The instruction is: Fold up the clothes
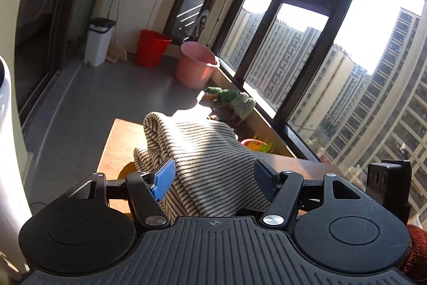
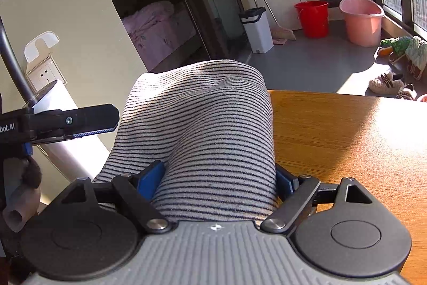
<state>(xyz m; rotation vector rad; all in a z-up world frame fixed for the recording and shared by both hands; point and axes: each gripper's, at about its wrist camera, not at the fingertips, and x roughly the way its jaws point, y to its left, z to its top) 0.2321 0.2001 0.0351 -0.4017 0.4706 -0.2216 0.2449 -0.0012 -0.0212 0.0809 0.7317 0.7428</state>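
**A:** ok left wrist view first. The left gripper (image 1: 213,178) has its 2 blue pads spread, and the striped garment (image 1: 202,151) bunches up between them over the wooden table (image 1: 117,148). Cloth touches the left pad (image 1: 163,179), but the right one looks clear, so I'd call it not pinching.

**B:** agreed. Red bucket (image 1: 150,47) and pink bucket (image 1: 196,63) sit on the floor behind.

**A:** right wrist view: the right gripper (image 2: 218,178) has a thick roll of the same striped cloth filling the gap, jaws wide but both pads against it. Garment hangs over the table's left edge.

**B:** yep, the other gripper pokes in at left.
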